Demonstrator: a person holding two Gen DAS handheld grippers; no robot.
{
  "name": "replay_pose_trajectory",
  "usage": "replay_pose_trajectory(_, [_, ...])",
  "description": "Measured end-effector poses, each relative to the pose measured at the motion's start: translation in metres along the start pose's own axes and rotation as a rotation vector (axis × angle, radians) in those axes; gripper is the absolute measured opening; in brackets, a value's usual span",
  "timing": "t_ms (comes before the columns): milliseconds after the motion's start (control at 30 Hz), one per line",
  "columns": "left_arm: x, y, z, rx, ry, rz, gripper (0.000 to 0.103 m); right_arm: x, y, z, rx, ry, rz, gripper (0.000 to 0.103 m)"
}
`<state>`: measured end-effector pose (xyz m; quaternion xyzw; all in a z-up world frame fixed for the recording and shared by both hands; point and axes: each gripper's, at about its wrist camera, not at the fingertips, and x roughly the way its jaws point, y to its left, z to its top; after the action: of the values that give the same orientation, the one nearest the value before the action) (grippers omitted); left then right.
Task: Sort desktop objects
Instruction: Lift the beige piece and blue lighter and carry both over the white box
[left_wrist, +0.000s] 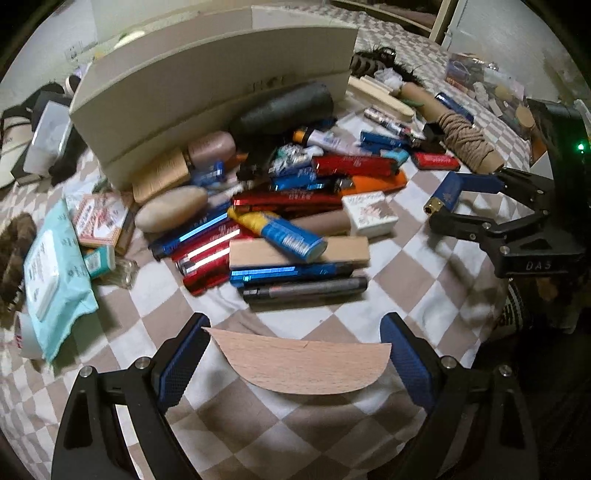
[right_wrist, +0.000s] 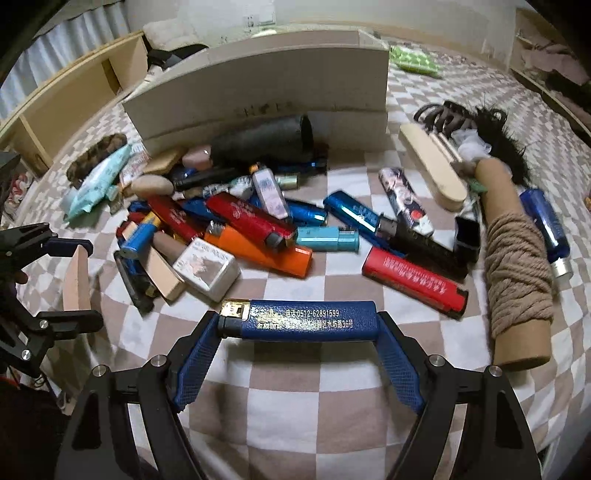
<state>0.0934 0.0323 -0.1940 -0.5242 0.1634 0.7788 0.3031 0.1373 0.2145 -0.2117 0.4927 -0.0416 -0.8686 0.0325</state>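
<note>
Left gripper (left_wrist: 295, 354) clamps a half-round wooden piece (left_wrist: 303, 365) endwise; right gripper (right_wrist: 297, 325) grips a blue lighter (right_wrist: 306, 320) by its ends. Pile ahead is blurred.

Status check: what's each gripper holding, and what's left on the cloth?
Left gripper shut on wooden half-moon piece. Right gripper shut on blue lighter, held crosswise. Lighter pile unsorted before the beige box.
</note>
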Motion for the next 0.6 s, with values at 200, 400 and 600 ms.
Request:
replay_pose_trajectory(200, [-0.011,-0.016,0.015,0.026,-0.056,0.017,0.094,-0.013,-0.001,0.005,0.008,-0.043,0.015,0.083])
replay_pose_trajectory(400, [-0.032,-0.023,0.033,0.021,-0.126,0.000,0.094,-0.029,-0.010,0.017,0.029,-0.087,0.013,0.083])
replay_pose_trajectory(600, [-0.069,-0.021,0.051,0.015,-0.245,-0.020,0.094,-0.053,-0.019,0.031,0.046,-0.147,0.019,0.083])
